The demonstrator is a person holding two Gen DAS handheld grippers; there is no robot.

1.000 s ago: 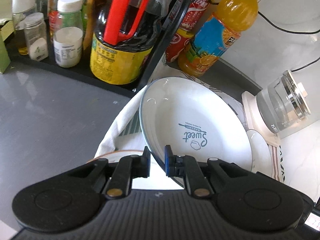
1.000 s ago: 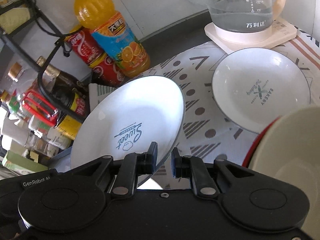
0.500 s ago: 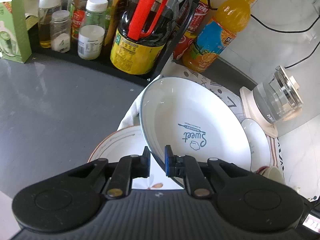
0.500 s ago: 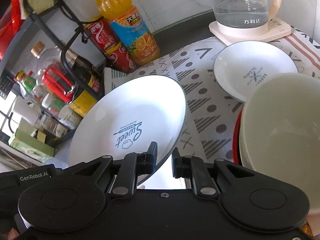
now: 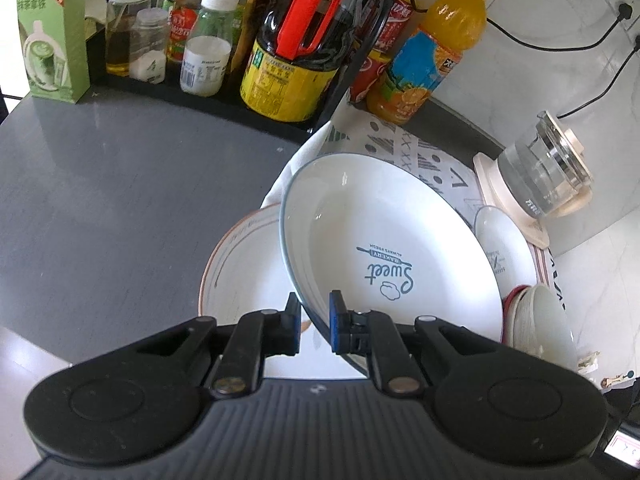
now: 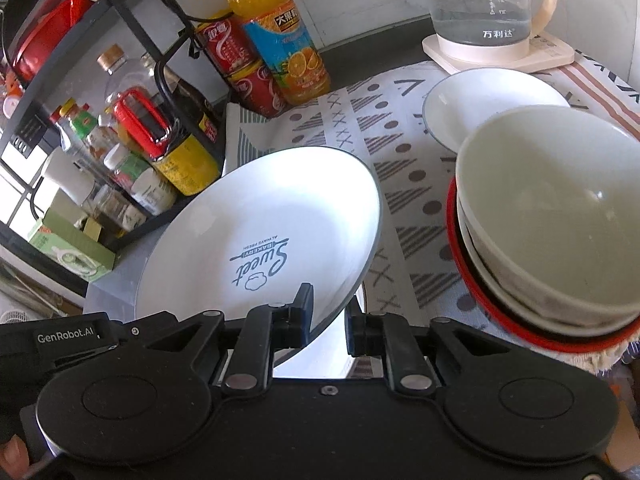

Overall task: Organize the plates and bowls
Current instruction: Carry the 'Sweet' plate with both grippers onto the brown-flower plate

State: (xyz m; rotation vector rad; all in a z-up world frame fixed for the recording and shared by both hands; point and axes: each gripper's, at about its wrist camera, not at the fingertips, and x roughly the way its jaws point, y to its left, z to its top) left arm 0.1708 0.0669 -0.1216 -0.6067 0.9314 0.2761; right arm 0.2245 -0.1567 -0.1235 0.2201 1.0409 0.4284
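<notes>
A white "Sweet Bakery" plate (image 5: 384,248) is held tilted between both grippers. My left gripper (image 5: 314,322) is shut on its near rim. My right gripper (image 6: 328,320) is shut on the opposite rim of the same plate (image 6: 260,240). Under it lies a white plate with an orange rim (image 5: 236,268). A smaller white plate (image 6: 480,100) lies on the patterned cloth (image 6: 360,132) near the kettle. A stack of bowls (image 6: 552,216), cream on red, stands at the right and also shows in the left wrist view (image 5: 536,320).
A black rack (image 5: 200,96) with sauce bottles and jars stands at the back left. An orange juice bottle (image 5: 428,48) and red cans (image 6: 240,64) stand behind the cloth. A glass kettle (image 6: 488,12) sits on a cream base. A green box (image 5: 52,36) stands at far left.
Both grippers have carried the held plate back and up from the rack. The orange-rimmed plate below and the bowl stack have come into fuller view.
</notes>
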